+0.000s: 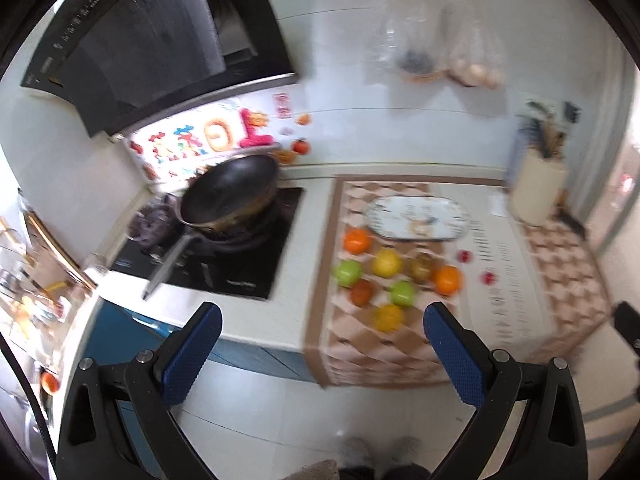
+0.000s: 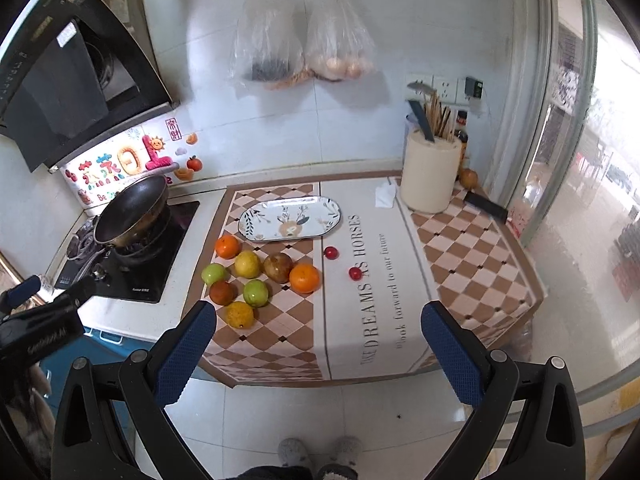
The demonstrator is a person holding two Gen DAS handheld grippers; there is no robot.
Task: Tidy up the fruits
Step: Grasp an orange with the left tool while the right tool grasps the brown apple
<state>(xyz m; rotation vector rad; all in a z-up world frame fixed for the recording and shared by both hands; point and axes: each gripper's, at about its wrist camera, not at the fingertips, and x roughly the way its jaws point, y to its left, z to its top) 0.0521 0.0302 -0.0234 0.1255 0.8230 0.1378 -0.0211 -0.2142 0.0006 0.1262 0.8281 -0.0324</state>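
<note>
**Both grippers open above the counter edge, fruit loose on the cloth**

The left gripper (image 1: 322, 346) hangs off the front of the counter with its blue pads spread wide and nothing between them. The right gripper (image 2: 320, 344) is held the same way, fingers wide apart and empty. Neither touches any fruit. The left-wrist view is blurred; the right-wrist view is sharp.

The fruits lie in a loose cluster on the left part of a checked cloth (image 2: 472, 256) that covers the counter. An orange (image 2: 227, 246) sits nearest the plate's left end. Behind the right gripper's left pad lies a yellow fruit (image 2: 240, 314), with a green apple (image 2: 256, 292) and a dark red fruit (image 2: 221, 292) just beyond it. Further back are a second green apple (image 2: 213, 273), a lemon (image 2: 247, 264), a brown fruit (image 2: 277, 267) and a second orange (image 2: 304, 278); the brown fruit and this orange touch. Two small red fruits (image 2: 331, 253) lie apart from the cluster, on the white printed band of the cloth.

An oval plate (image 2: 256, 218) with a deer pattern lies behind the fruit, with nothing on it. To the left, a black wok (image 2: 132, 210) sits on the stove (image 2: 176, 240). A cream utensil holder (image 2: 430, 178) stands at the back right. Two clear bags (image 2: 304, 36) hang on the wall above
</note>
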